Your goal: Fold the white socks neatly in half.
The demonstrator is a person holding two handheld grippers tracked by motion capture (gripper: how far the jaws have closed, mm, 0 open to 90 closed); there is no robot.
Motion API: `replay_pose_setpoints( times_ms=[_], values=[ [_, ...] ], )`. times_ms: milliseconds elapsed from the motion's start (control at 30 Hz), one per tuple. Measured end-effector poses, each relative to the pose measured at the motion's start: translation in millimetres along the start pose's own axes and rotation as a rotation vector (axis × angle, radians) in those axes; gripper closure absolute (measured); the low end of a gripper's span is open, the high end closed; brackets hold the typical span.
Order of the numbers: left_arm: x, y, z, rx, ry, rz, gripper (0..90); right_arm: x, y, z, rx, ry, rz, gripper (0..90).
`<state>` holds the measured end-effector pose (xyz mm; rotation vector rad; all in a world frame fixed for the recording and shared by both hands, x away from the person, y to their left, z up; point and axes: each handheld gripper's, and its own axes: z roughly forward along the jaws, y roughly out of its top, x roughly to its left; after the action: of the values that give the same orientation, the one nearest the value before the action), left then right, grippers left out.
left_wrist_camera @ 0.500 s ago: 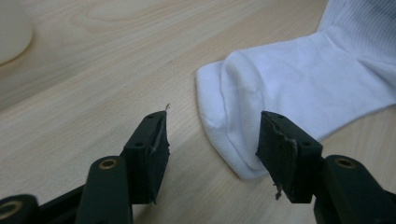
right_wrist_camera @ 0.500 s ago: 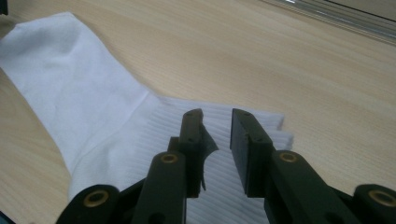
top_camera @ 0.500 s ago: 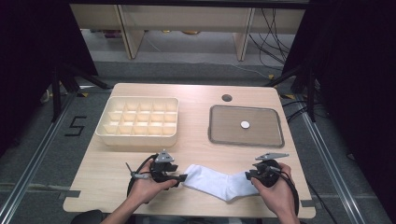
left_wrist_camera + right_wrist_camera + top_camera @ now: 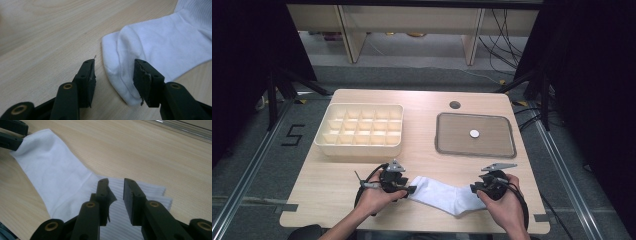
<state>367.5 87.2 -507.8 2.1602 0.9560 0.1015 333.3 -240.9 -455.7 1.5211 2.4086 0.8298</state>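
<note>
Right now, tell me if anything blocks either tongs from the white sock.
Nothing visible does. The left tongs stand open around the toe edge of the sock, bare table beside it. The right tongs hang open directly over the ribbed cuff.

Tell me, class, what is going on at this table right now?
A person holds a gripper in each hand over a white sock lying flat on the near edge of the wooden table. The left gripper is at the toe end with its jaws open, one on either side of the sock's edge. The right gripper is over the ribbed cuff, jaws apart, not pinching it. Farther back sit a cream divided box and a grey tray.
</note>
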Motion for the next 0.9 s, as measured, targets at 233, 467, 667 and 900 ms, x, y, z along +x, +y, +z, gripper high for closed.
replay_pose_setpoints(
  times_ms=[233,467,667,900],
  values=[
    [-2.2,2.6,3.7,0.005,-0.009,0.009,54.3,5.0,-0.5,-0.2,0.003,0.030,-0.006,74.5],
    [-3.0,9.1,-1.2,-0.006,-0.023,-0.015,49.9,5.8,1.9,0.6,0.006,0.019,-0.008,74.2],
    [-6.6,11.5,-2.5,0.016,-0.042,0.009,46.5,5.8,2.4,0.2,0.010,0.009,-0.013,74.1],
    [-8.4,15.5,1.7,0.039,-0.031,0.012,43.7,8.3,2.6,-0.1,0.008,0.043,-0.015,73.7]
  ],
)
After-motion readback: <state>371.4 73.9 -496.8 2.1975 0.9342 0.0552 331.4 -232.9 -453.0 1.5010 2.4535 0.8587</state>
